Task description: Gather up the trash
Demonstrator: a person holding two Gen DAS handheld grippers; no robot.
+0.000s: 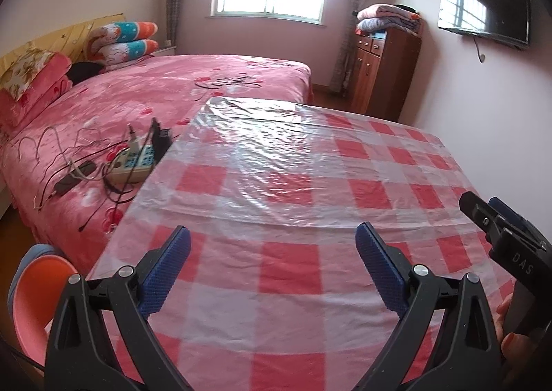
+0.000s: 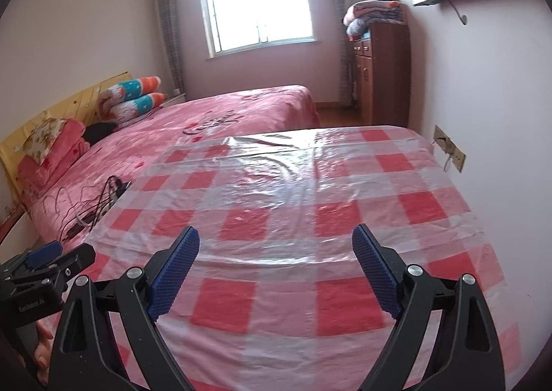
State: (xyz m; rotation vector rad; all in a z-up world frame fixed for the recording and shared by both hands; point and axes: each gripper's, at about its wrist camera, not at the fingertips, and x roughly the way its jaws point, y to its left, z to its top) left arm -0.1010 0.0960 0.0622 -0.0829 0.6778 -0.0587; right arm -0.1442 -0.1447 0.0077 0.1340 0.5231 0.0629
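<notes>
A table (image 1: 293, 270) (image 2: 286, 301) under a red-and-white checked cloth and a clear plastic sheet fills both views. I see no piece of trash on it in either view. My left gripper (image 1: 272, 235) hangs over the table's near part, open, with nothing between its blue pads. Beside it, my right gripper (image 2: 276, 235) is also open and holds nothing. Each gripper shows in the other's view: the right gripper (image 1: 496, 218) at the right edge, the left gripper (image 2: 58, 260) at the lower left. A person's fingers (image 1: 510, 342) hold the right one's handle.
A pink bed (image 1: 145, 94) stands left of the table, with a power strip (image 1: 134, 163) and tangled cables at its near edge. An orange stool (image 1: 38, 297) is at the table's left corner. A brown cabinet (image 1: 383, 70), a wall TV (image 1: 483, 4) and a wall socket (image 2: 448, 149) are to the right.
</notes>
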